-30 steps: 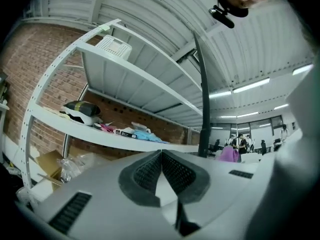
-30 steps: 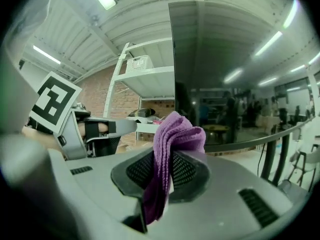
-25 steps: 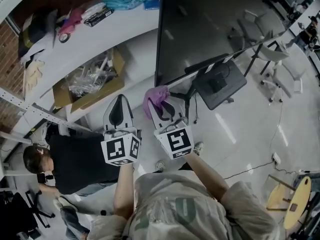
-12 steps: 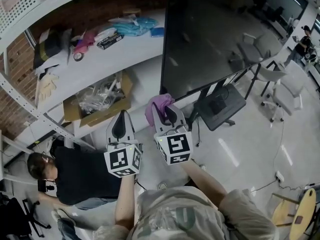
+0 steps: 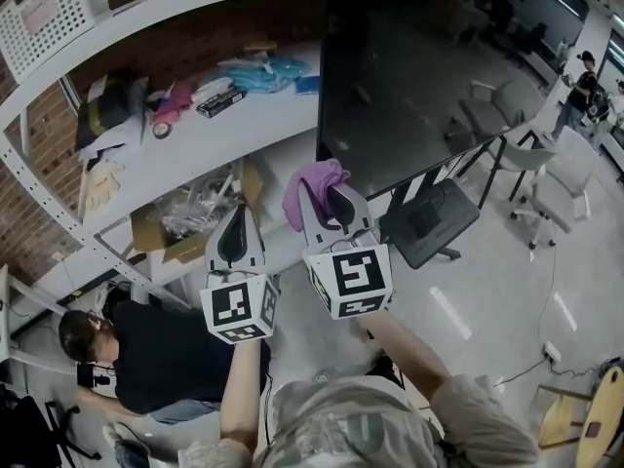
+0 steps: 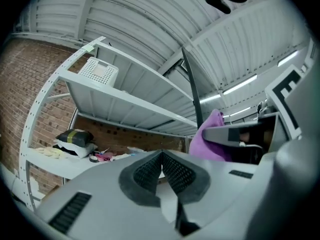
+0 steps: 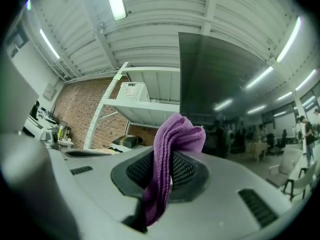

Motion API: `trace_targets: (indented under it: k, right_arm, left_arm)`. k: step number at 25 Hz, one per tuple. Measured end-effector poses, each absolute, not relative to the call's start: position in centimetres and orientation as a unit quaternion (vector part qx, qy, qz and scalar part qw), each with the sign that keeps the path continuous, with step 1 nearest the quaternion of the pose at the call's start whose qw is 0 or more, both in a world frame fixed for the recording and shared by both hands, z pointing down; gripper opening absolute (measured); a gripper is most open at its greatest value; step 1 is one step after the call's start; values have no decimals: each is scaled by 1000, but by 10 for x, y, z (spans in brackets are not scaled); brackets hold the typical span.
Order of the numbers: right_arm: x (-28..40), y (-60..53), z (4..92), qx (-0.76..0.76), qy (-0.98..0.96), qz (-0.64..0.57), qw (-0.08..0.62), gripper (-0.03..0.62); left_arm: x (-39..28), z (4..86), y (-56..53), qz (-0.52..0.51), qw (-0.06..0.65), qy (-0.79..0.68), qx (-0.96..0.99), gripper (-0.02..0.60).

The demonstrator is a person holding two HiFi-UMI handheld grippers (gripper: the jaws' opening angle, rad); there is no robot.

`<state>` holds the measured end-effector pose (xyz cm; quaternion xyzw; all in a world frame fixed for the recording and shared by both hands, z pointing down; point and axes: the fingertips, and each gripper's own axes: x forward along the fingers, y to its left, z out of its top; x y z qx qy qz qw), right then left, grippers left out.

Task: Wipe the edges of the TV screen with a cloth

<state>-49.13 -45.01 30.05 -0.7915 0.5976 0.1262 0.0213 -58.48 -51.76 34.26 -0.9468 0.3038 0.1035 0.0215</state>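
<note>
**Cloth brought up to the lower left corner of the TV screen**

Shows the right gripper (image 5: 330, 201) clenched on a purple cloth (image 5: 310, 185), just below the lower left corner of the TV screen (image 5: 429, 76). Near the screen's edge, apparently not yet touching it. Shows the left gripper (image 5: 236, 217) closed on nothing, jaws pressed together, below and left of that same corner.

To wipe well (a judgement, not something seen): press only the bunched fold beyond the jaw tips against the edge, keep the hard jaws off the glass, and hold steady pressure along one side before turning the corner.

Seen from the head view alone: both grippers set against the screen's corner. From the right gripper view alone: the fold pinched between the pads. From the left gripper view alone: its empty, shut jaws.
</note>
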Motion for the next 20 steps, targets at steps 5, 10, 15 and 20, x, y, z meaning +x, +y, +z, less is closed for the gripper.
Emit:
trace_targets:
  k: [5, 10, 15, 20]
  right_arm:
    - [-496, -448, 252, -789, 593, 163, 5, 61]
    - [-502, -441, 195, -778, 591, 215, 8, 63]
    - [-503, -438, 141, -766, 589, 259, 7, 62]
    - [-505, -436, 95, -755, 591, 285, -1, 61]
  left_arm:
    - [-572, 299, -510, 118, 46, 285, -950, 15]
    - [-572, 238, -502, 160, 75, 274, -945, 15]
    - [-559, 183, -479, 197, 100, 235, -946, 15]
    - [-548, 139, -467, 221, 112, 206, -947, 15]
